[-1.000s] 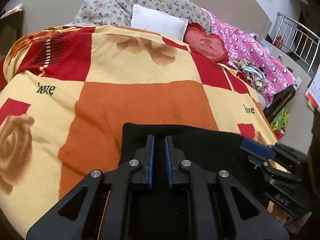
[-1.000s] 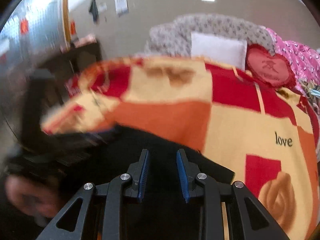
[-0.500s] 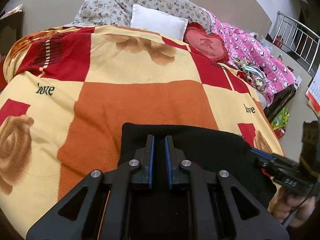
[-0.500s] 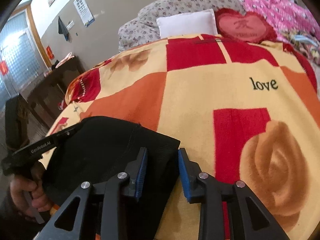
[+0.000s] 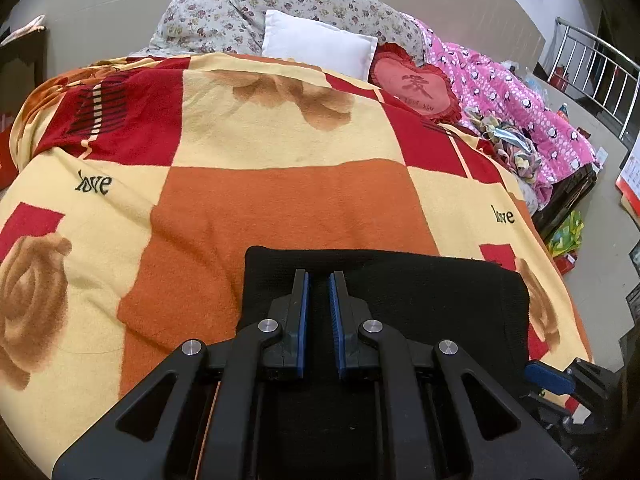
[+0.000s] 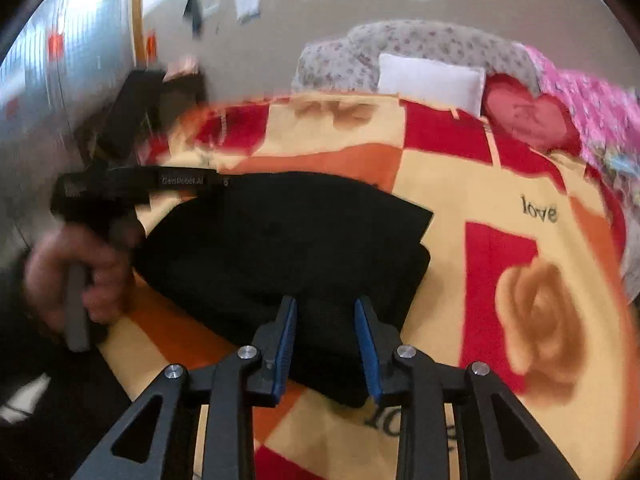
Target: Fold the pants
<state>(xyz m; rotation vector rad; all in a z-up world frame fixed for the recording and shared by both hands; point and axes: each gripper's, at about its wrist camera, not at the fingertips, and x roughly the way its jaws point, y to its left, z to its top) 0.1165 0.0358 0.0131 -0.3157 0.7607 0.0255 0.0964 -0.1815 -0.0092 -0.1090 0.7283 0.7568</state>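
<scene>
The black pants (image 5: 400, 292), folded into a block, are laid on the checked blanket (image 5: 280, 200) directly beneath and ahead of both pairs of fingers. The left gripper (image 5: 318, 280) is nearly closed, nothing visibly clamped. The right gripper (image 6: 325, 306), having just been opening, is held partly apart over the pants' near edge, empty.

The pants (image 5: 420, 292) are matt black knit cloth, folded on a fuzzy fleece blanket (image 5: 280, 208). Both grippers, left (image 5: 319, 280) and right (image 6: 325, 306), are matt black plastic with ribbed blue pads (image 6: 370, 356) and shiny metal pins
</scene>
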